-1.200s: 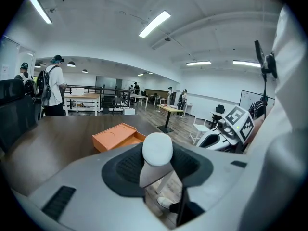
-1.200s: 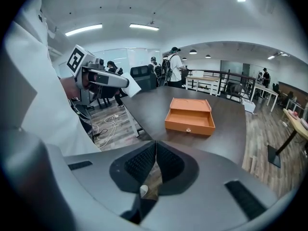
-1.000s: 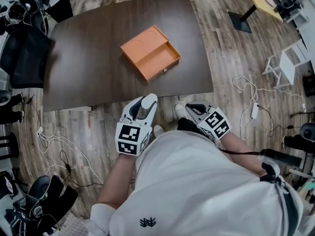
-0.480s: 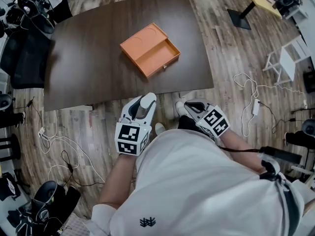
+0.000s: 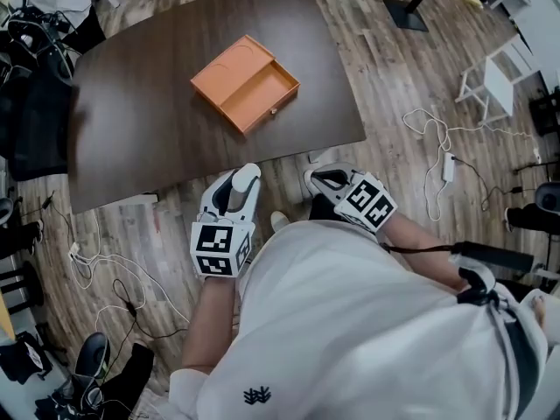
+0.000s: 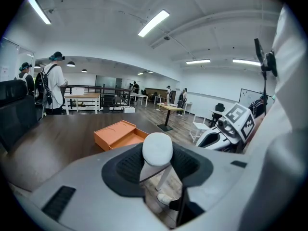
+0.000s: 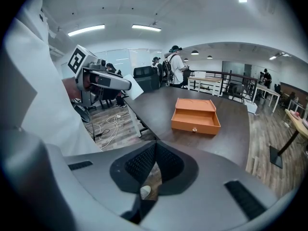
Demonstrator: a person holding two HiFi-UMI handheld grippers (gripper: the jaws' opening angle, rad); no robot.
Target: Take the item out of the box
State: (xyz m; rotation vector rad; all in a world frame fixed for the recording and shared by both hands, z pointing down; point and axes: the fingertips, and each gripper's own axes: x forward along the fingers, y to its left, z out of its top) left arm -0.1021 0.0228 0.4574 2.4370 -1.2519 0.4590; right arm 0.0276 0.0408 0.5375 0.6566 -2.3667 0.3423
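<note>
The left gripper (image 5: 234,191) is being held low over the floor, just off the near edge of the table (image 5: 131,138). Its jaws are being kept wide around a white rounded item (image 6: 157,149), which is being pinched between the black ribbed pads (image 6: 126,165). The item is therefore out of the box (image 5: 245,83) and in this gripper, well apart from where it belonged. Only its domed top and a flatter, narrower lower part are being shown, and what it is exactly cannot be told.

The item is being judged as light and rigid, with a smooth skin that could slide. The dome offers the pads little purchase, so the grip is better taken lower, on the flatter sides, with steady rather than hard pressure. If it is being set down, the narrower base may let it tip.

The right gripper (image 7: 155,165) is being carried beside the left one, on the right, with its jaws pressed together on nothing.

Farther off, the orange box is lying on the dark table, toward its far middle. Its drawer (image 5: 264,96) is being left pulled out toward the right, its small knob (image 7: 194,129) is showing, and its tray is looking bare.
</note>
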